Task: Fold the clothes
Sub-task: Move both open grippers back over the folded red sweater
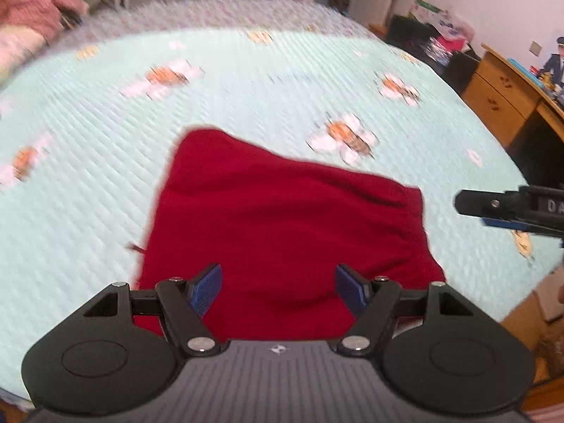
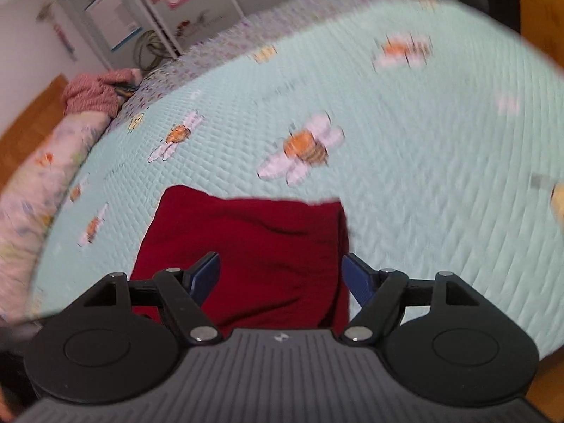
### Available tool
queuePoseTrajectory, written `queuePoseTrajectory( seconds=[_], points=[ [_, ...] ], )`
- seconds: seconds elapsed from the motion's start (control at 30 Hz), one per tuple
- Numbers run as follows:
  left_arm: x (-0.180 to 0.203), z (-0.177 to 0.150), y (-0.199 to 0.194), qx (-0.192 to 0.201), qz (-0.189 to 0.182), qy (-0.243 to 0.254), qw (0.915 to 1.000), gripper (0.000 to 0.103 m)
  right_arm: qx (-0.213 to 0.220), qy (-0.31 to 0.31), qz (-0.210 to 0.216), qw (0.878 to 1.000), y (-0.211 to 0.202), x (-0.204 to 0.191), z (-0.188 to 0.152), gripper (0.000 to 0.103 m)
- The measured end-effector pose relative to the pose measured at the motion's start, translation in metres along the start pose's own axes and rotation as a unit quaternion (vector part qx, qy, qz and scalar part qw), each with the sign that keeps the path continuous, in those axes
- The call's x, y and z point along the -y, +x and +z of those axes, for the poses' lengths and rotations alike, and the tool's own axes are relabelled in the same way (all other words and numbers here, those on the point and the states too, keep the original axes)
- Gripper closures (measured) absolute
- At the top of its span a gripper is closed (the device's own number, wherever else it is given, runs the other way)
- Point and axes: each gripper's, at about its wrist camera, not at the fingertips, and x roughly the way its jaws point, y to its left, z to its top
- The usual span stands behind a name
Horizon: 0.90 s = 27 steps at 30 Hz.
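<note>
Both my left claw (image 1: pixel 278 287) and right claw (image 2: pixel 280 278) gape empty. One red garment (image 1: pixel 282 225) lies folded on the bed (image 1: pixel 246 81); tidying may remain.

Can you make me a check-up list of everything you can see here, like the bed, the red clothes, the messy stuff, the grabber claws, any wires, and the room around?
Surface: bed cover, pale green and quilted, with bee pictures.
Job's things: red garment, lying folded on the cover, a few wrinkles.
Clutter: pink clothes heaped at the far end of the bed beside a flowery pillow.
Grippers: left gripper open, nothing between its fingers; right gripper open, also empty, both above the garment.
Cables: nothing seen for certain; pictures are blurred.
Surroundings: wooden desk beside the bed, white wardrobe behind it.
</note>
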Motion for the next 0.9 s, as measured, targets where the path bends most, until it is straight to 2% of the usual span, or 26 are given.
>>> queuePoseTrajectory(
  seconds=[0.13,0.3,0.37,0.43,0.5,0.6,0.63,0.77,0.9],
  points=[
    [-0.007,0.009,-0.019,0.029,0.037,-0.003,0.9989,0.029,0.026,-0.026,-0.057,0.998,-0.013,-0.029,0.009,0.02],
    [-0.016,0.019,-0.041,0.069,0.072,-0.008,0.995,0.024,0.085,-0.01,-0.078,0.993,-0.027,-0.039,0.012,0.02],
    [-0.02,0.022,-0.045,0.068,0.083,-0.012,0.9942,0.022,0.092,-0.019,-0.112,0.989,-0.028,-0.046,0.012,0.02],
    [-0.023,0.026,-0.048,0.067,0.093,-0.017,0.9933,0.022,0.089,-0.028,-0.135,0.986,-0.029,-0.052,0.011,0.02],
    [-0.026,0.028,-0.047,0.058,0.097,-0.028,0.9932,0.022,0.068,-0.023,-0.105,0.992,-0.023,-0.052,0.01,0.02],
    [-0.024,0.029,-0.043,0.042,0.123,-0.02,0.9913,0.022,0.005,0.014,-0.045,0.999,-0.008,-0.044,0.006,0.02],
    [-0.025,0.029,-0.042,0.039,0.126,-0.021,0.991,0.022,-0.01,0.019,-0.039,0.999,-0.003,-0.043,0.005,0.02],
    [-0.029,0.028,-0.042,0.032,0.12,-0.037,0.9915,0.022,-0.032,-0.013,-0.068,0.997,0.005,-0.053,-0.001,0.02],
    [-0.022,0.03,-0.048,0.047,0.172,-0.021,0.9837,0.022,-0.017,-0.036,-0.096,0.995,0.0,-0.064,-0.009,0.02]
  ],
)
